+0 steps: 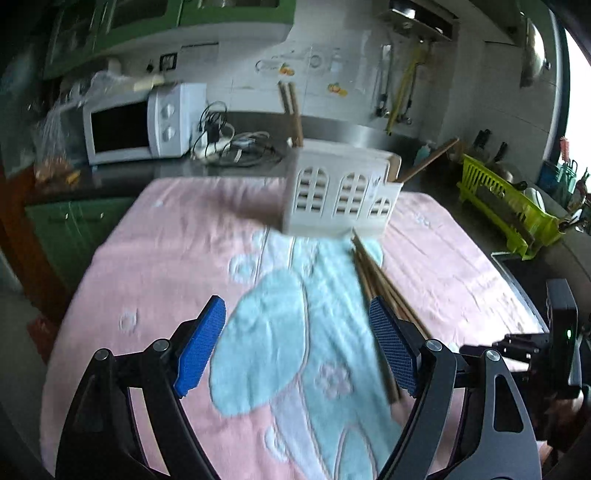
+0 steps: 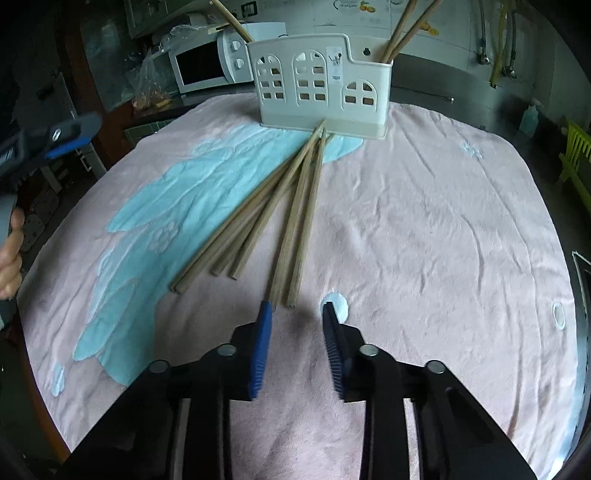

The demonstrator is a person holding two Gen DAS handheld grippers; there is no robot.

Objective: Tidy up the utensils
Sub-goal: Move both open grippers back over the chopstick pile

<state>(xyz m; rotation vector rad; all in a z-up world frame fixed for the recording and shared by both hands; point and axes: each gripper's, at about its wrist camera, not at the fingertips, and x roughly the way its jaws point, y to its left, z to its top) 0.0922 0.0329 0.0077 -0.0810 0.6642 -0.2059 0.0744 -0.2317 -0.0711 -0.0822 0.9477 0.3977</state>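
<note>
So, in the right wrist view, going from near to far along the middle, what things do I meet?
Right gripper → loose chopsticks on the pink towel → white utensil holder → microwave.

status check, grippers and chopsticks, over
Left gripper open, empty. Right gripper open at near ends of loose chopsticks. Some already in holder. Nothing in the way.

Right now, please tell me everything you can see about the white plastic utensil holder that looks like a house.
The white plastic house-shaped utensil holder stands upright at the far side of the pink towel. Arched window cut-outs pierce its front, and its right section is lower. Wooden chopsticks stick out of both ends. The tips of the loose wooden chopsticks lying on the towel reach its base lip.
</note>
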